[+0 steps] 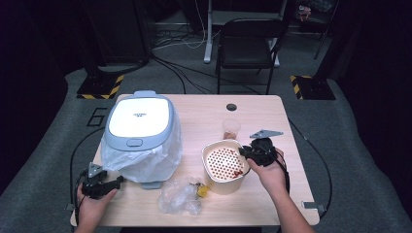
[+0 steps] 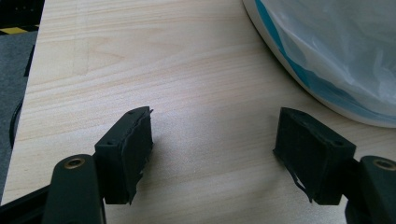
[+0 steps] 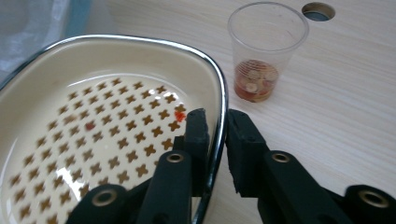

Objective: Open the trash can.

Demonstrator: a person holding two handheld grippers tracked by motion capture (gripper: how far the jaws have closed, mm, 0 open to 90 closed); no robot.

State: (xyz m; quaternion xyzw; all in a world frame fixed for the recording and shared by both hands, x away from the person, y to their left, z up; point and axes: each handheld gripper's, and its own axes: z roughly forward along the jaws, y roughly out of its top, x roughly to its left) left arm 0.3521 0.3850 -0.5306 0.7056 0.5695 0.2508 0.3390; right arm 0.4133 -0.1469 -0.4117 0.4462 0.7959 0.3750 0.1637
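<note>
A cream pot [image 1: 228, 186] with a chrome rim and a perforated insert stands on the table's right half. My right gripper [image 1: 246, 152] is shut on its right rim. In the right gripper view one jaw sits inside the pot [image 3: 140, 40] and the other outside, my right gripper [image 3: 217, 127] pinching the wall. A few red bits lie on the insert. My left gripper [image 1: 115, 182] rests near the front left corner. It stands open over bare wood in the left gripper view [image 2: 212, 149].
A bin [image 1: 140, 119] with a white lid and a plastic liner stands at the left, close beside the left gripper [image 2: 327, 46]. A clear cup [image 1: 231, 128] with red residue stands behind the pot [image 3: 267, 51]. A crumpled plastic bag [image 1: 179, 196] lies in front.
</note>
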